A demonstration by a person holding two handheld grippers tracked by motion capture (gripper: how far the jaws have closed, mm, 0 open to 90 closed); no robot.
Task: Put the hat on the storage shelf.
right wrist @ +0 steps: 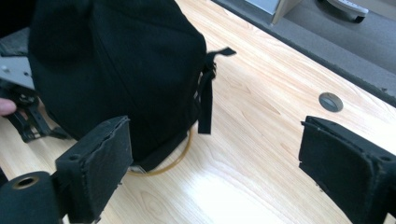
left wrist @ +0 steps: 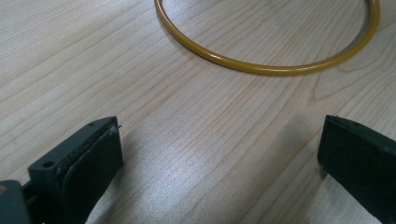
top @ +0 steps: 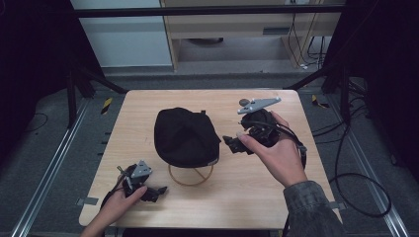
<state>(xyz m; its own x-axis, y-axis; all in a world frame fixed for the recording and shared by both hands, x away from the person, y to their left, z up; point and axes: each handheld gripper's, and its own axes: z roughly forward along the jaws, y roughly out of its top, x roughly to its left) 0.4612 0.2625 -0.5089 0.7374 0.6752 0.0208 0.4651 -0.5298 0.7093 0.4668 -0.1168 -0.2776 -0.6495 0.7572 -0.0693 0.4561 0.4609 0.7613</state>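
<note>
High view puts the black cap (top: 186, 137) near the middle of my wooden table (top: 257, 192), sitting on a yellow ring (top: 190, 178) that peeks out from under its near edge. I read the cap's long axis as running from the far left toward the near right, with the small strap (right wrist: 205, 100) at its back; in the right gripper view that strap hangs down the side facing my jaws. Which end carries the brim I cannot tell.

My right gripper (top: 236, 144) is held just to the right of the cap, jaws pointing left at it. They stand wide apart with nothing between the pads, and bare wood shows through the gap. The left-hand pad in that view sits close to the cap's lower edge, but I cannot tell whether it touches.

My left gripper (top: 157, 191) rests low at the near left of the table, pointing right toward the ring. Its jaws are also spread wide and hold nothing; the left gripper view shows plain tabletop between them and the ring's curve well ahead.

Room to move: there is open wood on the right of the cap out to the table's right edge, and a broad bare strip along the near edge. A small round grey disc (right wrist: 330, 101) is set in the table by the far edge, apart from the cap.
</note>
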